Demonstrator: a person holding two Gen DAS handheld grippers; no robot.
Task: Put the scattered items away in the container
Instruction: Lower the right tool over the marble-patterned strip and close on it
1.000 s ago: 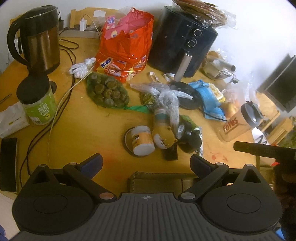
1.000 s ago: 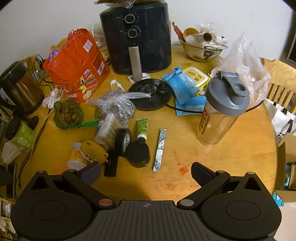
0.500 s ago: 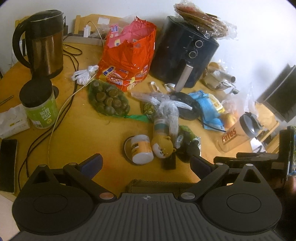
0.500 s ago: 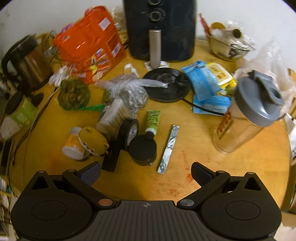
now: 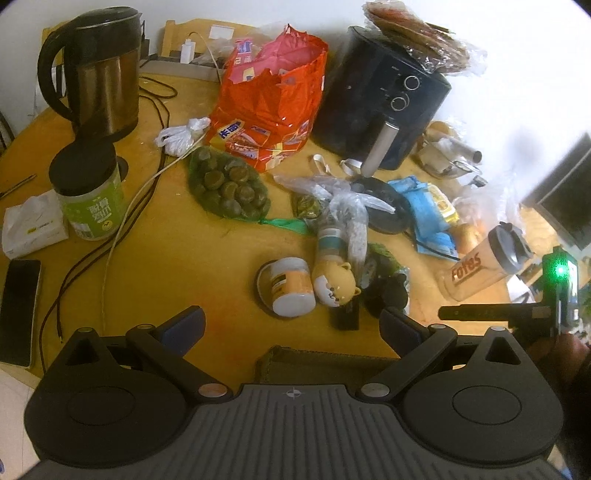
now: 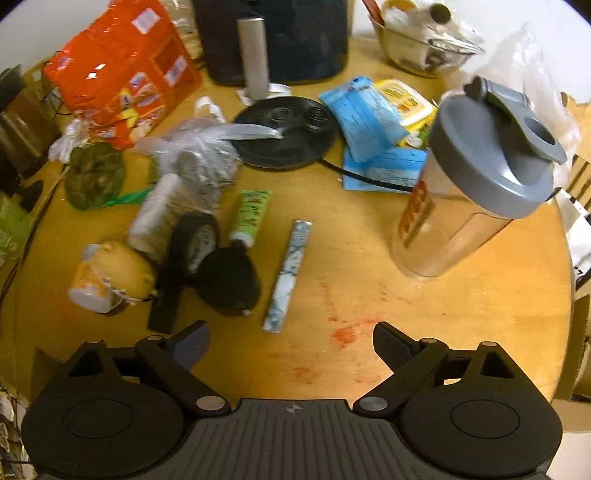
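— What changed since a second ago?

— Lower now, my right gripper (image 6: 290, 338) hangs closer over the wooden table (image 6: 424, 325); the clutter fills more of its view and the top of the air fryer (image 6: 288, 33) has slid out of frame. Its jaws have just been closing a little, yet they are wide apart with nothing between them, only bare wood and red smears.

— And the left one?

— My left gripper (image 5: 291, 326) hovers over the near table edge, jaws spread, empty. From there I see my right gripper (image 5: 491, 314) come in at the right edge, with a green light on it.

— Where are the scattered things?

— On the table, ahead of my right fingers. A foil stick (image 6: 290, 275) lies just beyond the gap between them. Left of it sit a black cap (image 6: 227, 282), a tape roll (image 6: 195, 240) leaning on it, a green tube (image 6: 249, 216), a yellow toy (image 6: 123, 271) and a small orange jar (image 6: 86, 290), all packed together. A shaker (image 6: 476, 177) stands apart to the right.

— And the container?

— Something olive-green with a straight rim (image 5: 317, 360) shows right below my left gripper, at the table edge. I cannot tell whether it is the container.
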